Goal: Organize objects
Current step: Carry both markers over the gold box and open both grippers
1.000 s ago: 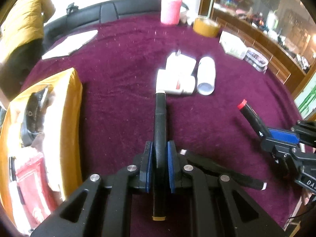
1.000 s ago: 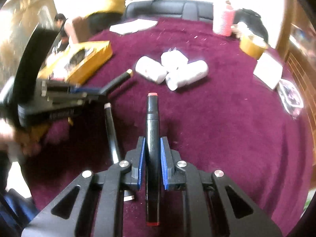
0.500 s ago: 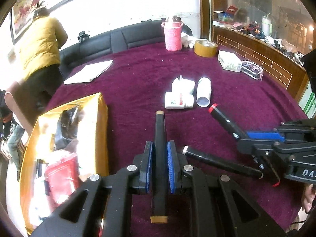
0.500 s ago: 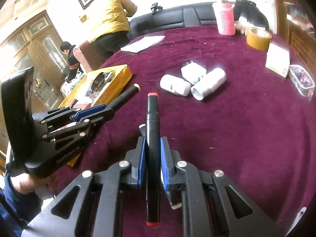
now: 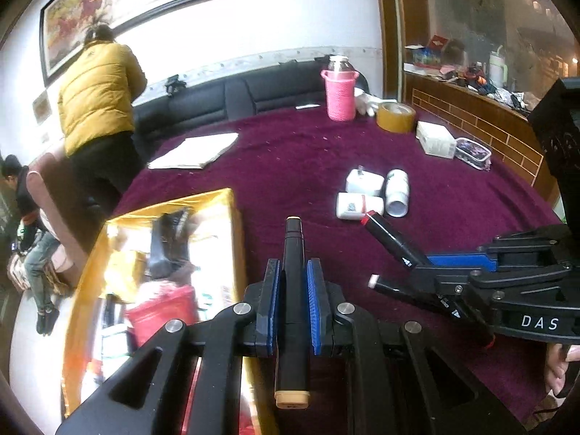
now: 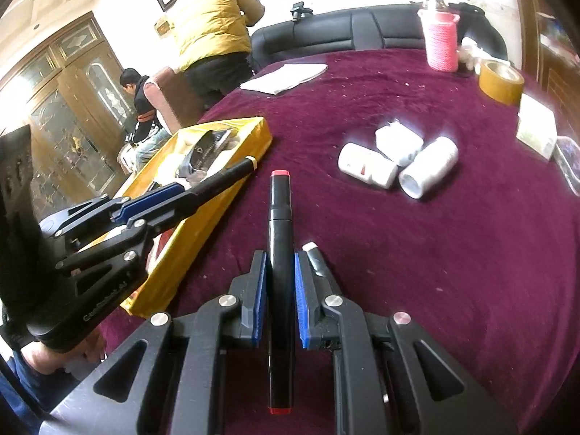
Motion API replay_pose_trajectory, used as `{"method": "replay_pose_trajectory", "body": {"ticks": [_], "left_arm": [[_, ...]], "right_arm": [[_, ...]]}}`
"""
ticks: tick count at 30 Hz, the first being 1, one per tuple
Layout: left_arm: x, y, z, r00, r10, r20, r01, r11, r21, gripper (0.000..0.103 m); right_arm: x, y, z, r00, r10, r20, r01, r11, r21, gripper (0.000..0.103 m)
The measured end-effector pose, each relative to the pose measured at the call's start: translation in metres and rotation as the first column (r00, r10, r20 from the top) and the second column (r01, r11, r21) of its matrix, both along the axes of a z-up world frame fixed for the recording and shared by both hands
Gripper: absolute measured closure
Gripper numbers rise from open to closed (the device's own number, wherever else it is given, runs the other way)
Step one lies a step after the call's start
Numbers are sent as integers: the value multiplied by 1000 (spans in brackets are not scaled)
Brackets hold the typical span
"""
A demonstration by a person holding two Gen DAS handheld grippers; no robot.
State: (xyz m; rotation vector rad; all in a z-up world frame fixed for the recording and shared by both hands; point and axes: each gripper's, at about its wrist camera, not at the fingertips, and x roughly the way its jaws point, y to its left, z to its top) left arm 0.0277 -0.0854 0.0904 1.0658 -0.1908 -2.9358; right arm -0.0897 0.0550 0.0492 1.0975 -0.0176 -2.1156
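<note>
My left gripper [image 5: 293, 275] is shut on a black marker with tan ends [image 5: 293, 253], held above the maroon table beside the open yellow box [image 5: 232, 217]. My right gripper [image 6: 281, 264] is shut on a black marker with red ends [image 6: 280, 217], also lifted. Each gripper shows in the other view: the right one [image 5: 424, 264] with its red-tipped marker [image 5: 384, 235], the left one [image 6: 188, 192] over the box edge [image 6: 253, 134]. A third black marker with a white tip [image 5: 406, 290] lies on the cloth under the right gripper; it also shows in the right wrist view [image 6: 314, 257].
Three white bottles [image 5: 373, 195] lie mid-table. A pink cup [image 5: 340, 96], tape roll [image 5: 395, 116], white carton [image 5: 435, 139], clear case [image 5: 473, 152] and papers [image 5: 195, 150] sit farther back. The box holds a black item [image 6: 206, 152] and a red packet [image 5: 159, 311]. People stand at the left.
Both grippers have risen and tilted up with their markers, so more of the room shows. The left gripper has shifted toward the yellow box.
</note>
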Motion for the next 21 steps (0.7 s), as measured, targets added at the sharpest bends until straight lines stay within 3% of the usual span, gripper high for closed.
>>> {"method": "replay_pose_trajectory", "body": {"ticks": [10,21], "left_arm": [[17,-54,9,988,136,-72,-138,990,-22,91],[29,-125,-14,949,307,-64,-310,950,-34,91]], "right_arm": [[4,-54,10,997,79,-8,-79,997,1,91],[10,-137,-1,982,188,27,-189,982,28,91]]}}
